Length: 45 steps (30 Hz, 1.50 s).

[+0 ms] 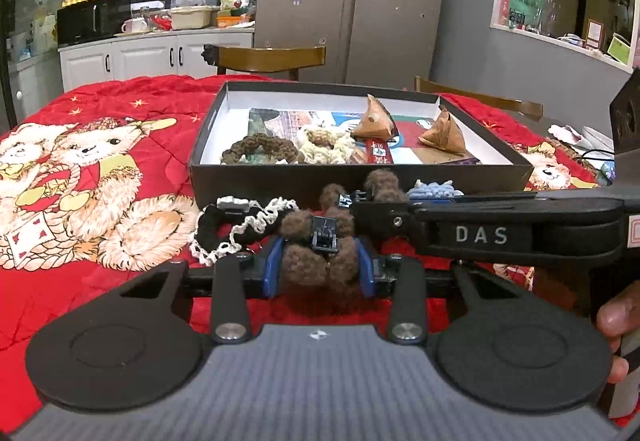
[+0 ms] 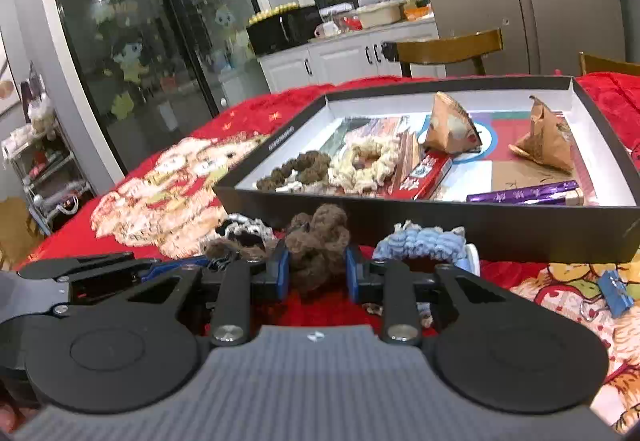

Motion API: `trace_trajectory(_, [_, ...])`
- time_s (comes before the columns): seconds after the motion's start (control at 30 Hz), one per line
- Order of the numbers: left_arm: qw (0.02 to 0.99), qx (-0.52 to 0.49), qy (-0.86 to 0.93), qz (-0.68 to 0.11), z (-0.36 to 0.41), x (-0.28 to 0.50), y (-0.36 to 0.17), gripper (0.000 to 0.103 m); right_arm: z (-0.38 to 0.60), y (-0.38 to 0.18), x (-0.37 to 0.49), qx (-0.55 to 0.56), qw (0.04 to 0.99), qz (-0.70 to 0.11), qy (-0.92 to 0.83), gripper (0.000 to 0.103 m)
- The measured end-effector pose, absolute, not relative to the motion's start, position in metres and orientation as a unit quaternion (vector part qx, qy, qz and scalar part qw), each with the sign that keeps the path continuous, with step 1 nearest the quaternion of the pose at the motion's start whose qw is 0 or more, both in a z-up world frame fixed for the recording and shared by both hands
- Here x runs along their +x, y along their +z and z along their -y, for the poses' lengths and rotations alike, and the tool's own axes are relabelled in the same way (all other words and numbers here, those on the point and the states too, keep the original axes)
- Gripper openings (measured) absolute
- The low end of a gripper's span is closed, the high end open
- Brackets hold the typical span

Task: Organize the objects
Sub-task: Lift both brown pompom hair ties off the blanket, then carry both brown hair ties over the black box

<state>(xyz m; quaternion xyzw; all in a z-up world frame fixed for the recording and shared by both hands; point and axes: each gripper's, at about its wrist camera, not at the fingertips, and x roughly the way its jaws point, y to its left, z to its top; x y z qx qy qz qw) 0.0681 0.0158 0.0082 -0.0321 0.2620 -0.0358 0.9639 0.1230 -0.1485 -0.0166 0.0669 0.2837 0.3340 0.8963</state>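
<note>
We found the brown scrunchie caught between both tools at once, just in front of the box's near wall and low over the red quilt. The left hand-held gripper had its blue pads pressed into the fuzzy loop; the right hand-held gripper was likewise closed on another part of it, pads sunk in the yarn. We could not tell whether the loop was lifted clear of the quilt or touching it.

Inside the black box we counted a dark brown scrunchie, a cream scrunchie, two brown folded-paper pyramids, a red packet and a purple wrapper. These we judged already sorted.

Outside the box, near the wall, lay a black-and-white lace scrunchie to the left and a light blue scrunchie to the right. A blue binder clip lay farther right on the quilt.

Our estimate: past halfway, with the held scrunchie, two loose ones and perhaps the clip left to go in.
</note>
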Motion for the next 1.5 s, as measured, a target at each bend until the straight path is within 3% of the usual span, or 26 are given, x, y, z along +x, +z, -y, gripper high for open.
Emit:
trace_trajectory(0.77, [0.97, -0.028, -0.017, -0.24, -0.016, 0.061, 0.012, 0.044, 0.162, -0.007, 0.107, 0.095, 0.913, -0.245, 0.312, 0.031])
trace_trajectory(1.13, [0.984, -0.002, -0.014, -0.179, -0.009, 0.041, 0.02, 0.044, 0.159, 0.002, 0.096, 0.109, 0.911, -0.237, 0.319, 0.031])
trace_trajectory(1.5, [0.981, -0.02, 0.003, -0.193, -0.014, 0.041, 0.038, 0.044, 0.159, 0.027, 0.089, 0.119, 0.918, -0.217, 0.309, 0.031])
